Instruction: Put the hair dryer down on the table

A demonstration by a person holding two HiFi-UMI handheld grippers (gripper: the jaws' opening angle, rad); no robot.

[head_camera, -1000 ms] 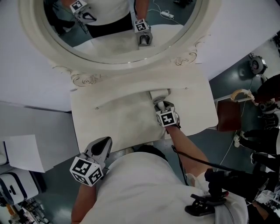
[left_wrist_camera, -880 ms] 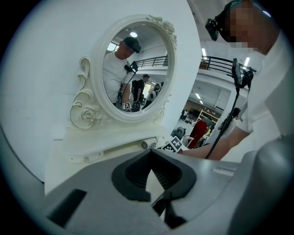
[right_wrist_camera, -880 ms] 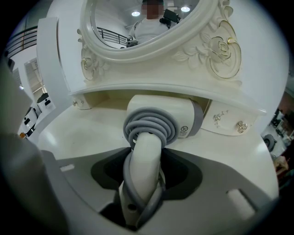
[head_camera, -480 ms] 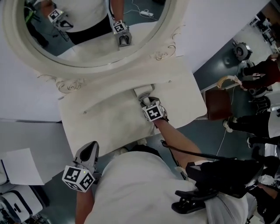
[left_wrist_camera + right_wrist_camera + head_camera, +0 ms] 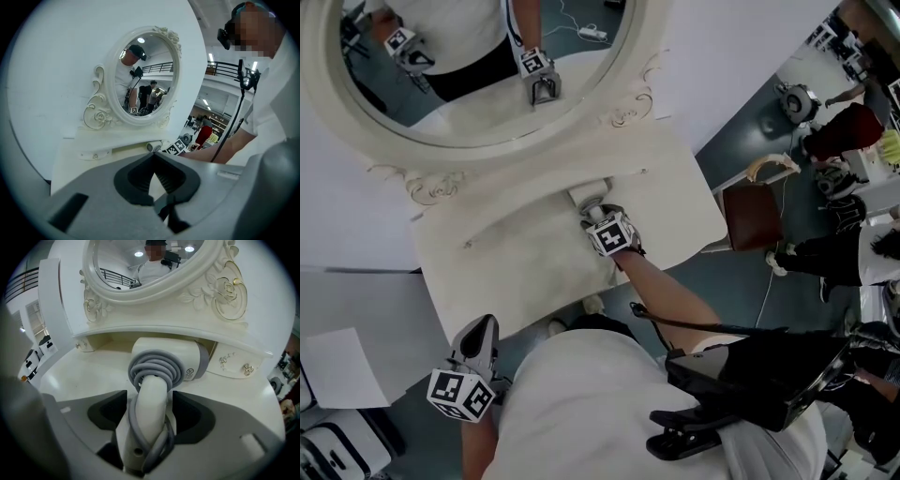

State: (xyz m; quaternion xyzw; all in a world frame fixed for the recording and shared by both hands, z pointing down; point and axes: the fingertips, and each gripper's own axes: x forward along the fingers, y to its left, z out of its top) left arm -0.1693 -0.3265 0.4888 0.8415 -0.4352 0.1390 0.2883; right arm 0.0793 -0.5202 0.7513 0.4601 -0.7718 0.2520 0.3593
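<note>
White shirt cloth fills the near edge of the head view, with the person's two forearms reaching out from it. At the near left, the left gripper (image 5: pixel 484 323) hangs just at the near edge of the table (image 5: pixel 516 253). Its own view shows the left gripper (image 5: pixel 153 155) clenched tip to tip, with nothing between the jaws. It sits a little lower and further left in the head view than a second ago, though that whole view has swung the same way.

Further in, toward the right of the cream table, the right gripper (image 5: pixel 596 214) points steeply down over the hair dryer (image 5: pixel 588 195). It stays at the same spot on the table as before. In its own view the right gripper (image 5: pixel 150 401) has just been opening. The jaws now stand released on either side of the hair dryer (image 5: pixel 164 364), whose white handle, wound with grey cord, is between them without being pinched. The dryer lies on the table with its barrel at the far side, tucked under the ledge below the mirror (image 5: pixel 487 139).

The oval mirror with its carved cream frame reflects both grippers. A brown chair (image 5: pixel 752 216) stands off the table's right end.
</note>
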